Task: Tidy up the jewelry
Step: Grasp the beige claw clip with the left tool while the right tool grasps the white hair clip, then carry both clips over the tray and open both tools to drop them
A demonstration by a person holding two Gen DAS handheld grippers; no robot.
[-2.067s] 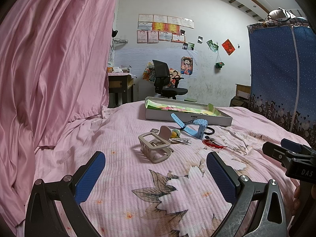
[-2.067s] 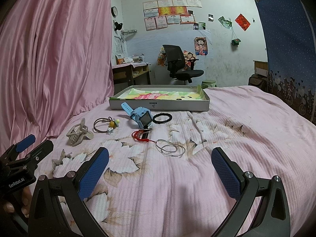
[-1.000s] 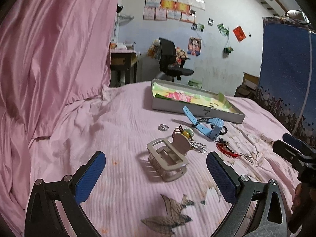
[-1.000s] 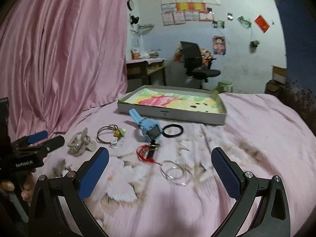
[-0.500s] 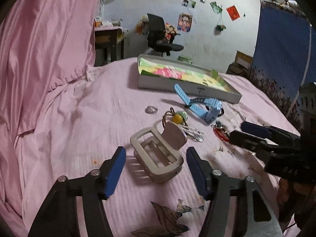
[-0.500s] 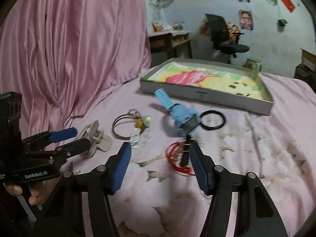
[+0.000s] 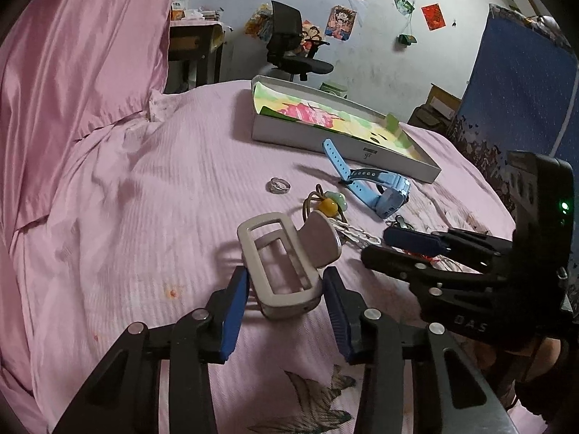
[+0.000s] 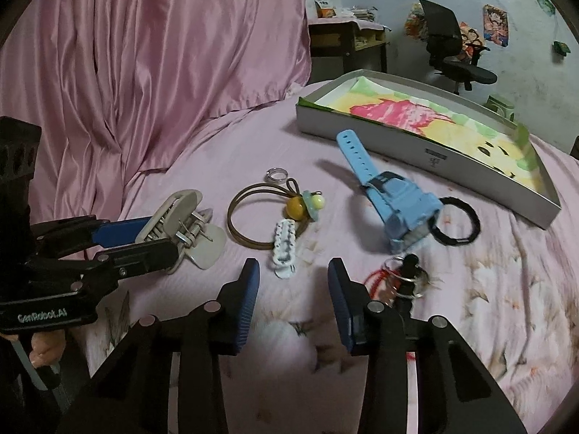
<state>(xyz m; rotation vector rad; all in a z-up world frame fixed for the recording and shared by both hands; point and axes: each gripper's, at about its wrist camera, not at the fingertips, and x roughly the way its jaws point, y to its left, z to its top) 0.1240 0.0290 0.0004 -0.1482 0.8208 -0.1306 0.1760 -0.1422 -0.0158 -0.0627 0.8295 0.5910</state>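
Both grippers have advanced over the bed (image 7: 152, 188), jaws just narrowing: the left gripper (image 7: 286, 296) brackets the beige hair claw (image 7: 286, 264) without a visible clamp, the right gripper (image 8: 293, 289) empty near the white clip (image 8: 286, 246); next, clamp and carry toward the far tray (image 8: 416, 137).

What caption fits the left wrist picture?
Left gripper closing around a beige hair claw clip on the pink bedspread, jewelry scattered behind.

Bare bedspread (image 7: 152, 224) lies open left of the claw clip (image 7: 286, 264); hair tie (image 8: 253, 217), watch (image 8: 394, 199) and keyring (image 8: 401, 282) crowd the way to the tray (image 8: 427, 144).
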